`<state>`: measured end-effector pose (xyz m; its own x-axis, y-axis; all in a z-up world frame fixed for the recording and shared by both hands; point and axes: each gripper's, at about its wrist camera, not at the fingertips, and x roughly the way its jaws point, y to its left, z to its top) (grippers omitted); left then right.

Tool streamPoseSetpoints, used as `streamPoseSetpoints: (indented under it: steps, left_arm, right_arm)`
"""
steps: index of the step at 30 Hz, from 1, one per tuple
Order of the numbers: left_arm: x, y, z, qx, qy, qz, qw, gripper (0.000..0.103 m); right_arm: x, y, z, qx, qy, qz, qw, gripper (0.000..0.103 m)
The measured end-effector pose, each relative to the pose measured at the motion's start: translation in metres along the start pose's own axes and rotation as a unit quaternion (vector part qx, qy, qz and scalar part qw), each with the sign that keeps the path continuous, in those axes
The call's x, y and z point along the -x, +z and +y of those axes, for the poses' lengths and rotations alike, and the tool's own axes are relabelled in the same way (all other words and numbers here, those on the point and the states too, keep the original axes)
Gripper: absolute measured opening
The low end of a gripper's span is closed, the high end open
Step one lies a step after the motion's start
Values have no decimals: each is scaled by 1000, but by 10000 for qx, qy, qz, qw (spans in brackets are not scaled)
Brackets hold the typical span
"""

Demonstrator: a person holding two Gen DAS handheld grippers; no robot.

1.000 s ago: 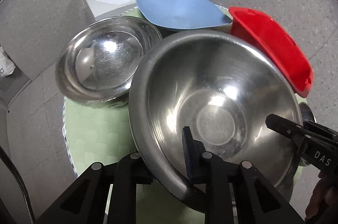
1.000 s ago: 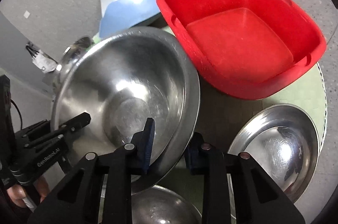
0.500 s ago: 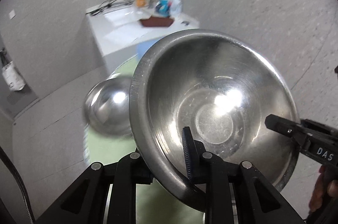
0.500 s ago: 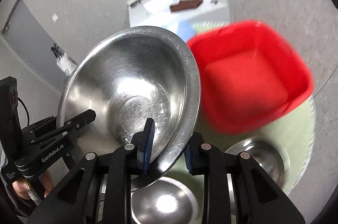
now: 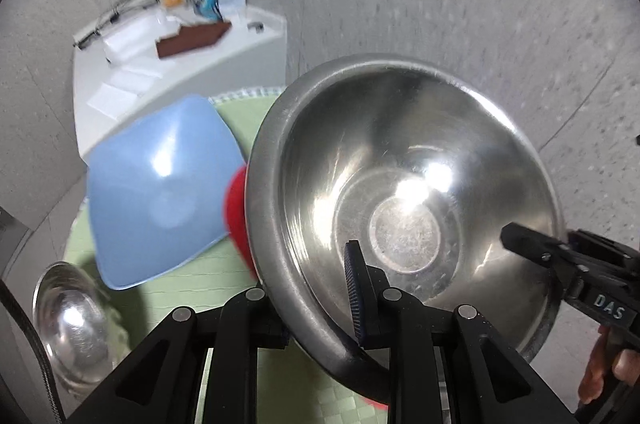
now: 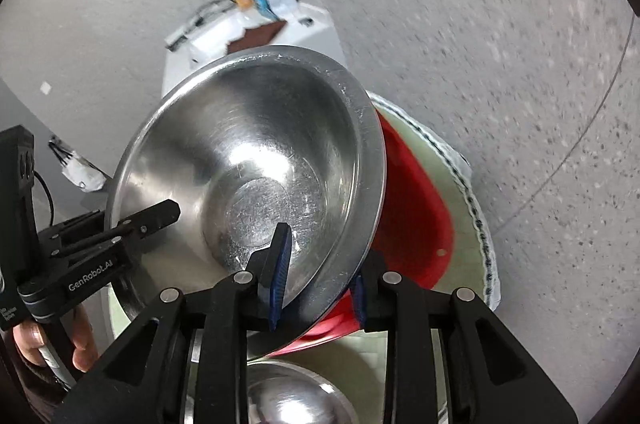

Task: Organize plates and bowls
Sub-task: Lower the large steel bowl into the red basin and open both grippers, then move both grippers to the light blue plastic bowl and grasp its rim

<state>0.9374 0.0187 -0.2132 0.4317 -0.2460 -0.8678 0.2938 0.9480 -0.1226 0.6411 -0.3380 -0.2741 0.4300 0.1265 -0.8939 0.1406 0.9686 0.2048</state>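
A large steel bowl (image 5: 404, 192) is held in the air, tilted, by both grippers. My left gripper (image 5: 320, 300) is shut on its near-left rim. My right gripper (image 6: 320, 284) is shut on the opposite rim of the same bowl (image 6: 248, 164); it shows in the left wrist view (image 5: 560, 256) at the right. The bowl hangs over a red square basin (image 6: 408, 208), mostly hidden behind it (image 5: 236, 212). A blue square plate (image 5: 160, 192) lies left of the basin. A smaller steel bowl (image 5: 72, 324) sits at the lower left.
The things stand on a round table with a green mat (image 5: 192, 264). Another steel bowl (image 6: 288, 396) lies below the right gripper. A white counter (image 5: 168, 64) with clutter stands behind, by the grey wall.
Both grippers have lifted the large bowl off the table and carried it right, over the red basin. The smaller bowl and blue plate have slid to the left of the view.
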Motion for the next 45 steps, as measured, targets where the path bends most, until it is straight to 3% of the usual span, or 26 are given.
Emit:
streamPoseSetpoints:
  steps: [7, 13, 15, 19, 21, 23, 27, 32, 38, 45]
  left_arm:
    - [-57, 12, -22, -175, 221, 506, 9983, 22]
    - [-72, 30, -36, -141, 198, 557, 9982, 30]
    - [-75, 32, -38, -155, 128, 560, 9982, 37]
    - [-60, 30, -33, -45, -10, 569, 9984, 49]
    - [-51, 29, -30, 35, -138, 516, 9986, 65]
    - [-39, 26, -25, 113, -137, 436, 9989, 71]
    - [-26, 21, -21, 172, -224, 367, 9989, 72]
    - [6, 10, -16, 199, -33, -41, 9998, 86]
    - [48, -15, 5, 215, 91, -377, 9990, 86]
    - [110, -60, 54, 430, 297, -848, 9950, 92]
  right_arm:
    - [-16, 1, -14, 1, -136, 192, 9997, 27]
    - [-30, 1, -22, -99, -113, 317, 9994, 28]
    - [-33, 1, -24, -128, -110, 330, 9993, 28]
    - [-32, 4, -27, -222, -87, 343, 9991, 29]
    - [-29, 4, -27, -245, -111, 293, 9992, 31]
    - [-26, 4, -30, -330, -80, 250, 9991, 37]
    - [-18, 1, -29, -387, -76, 116, 9992, 41]
    - [4, -3, -20, -334, -300, -248, 9987, 63]
    - [35, -12, 8, -147, -712, -690, 9950, 66]
    - [64, -32, 73, 78, -409, -1061, 9935, 69]
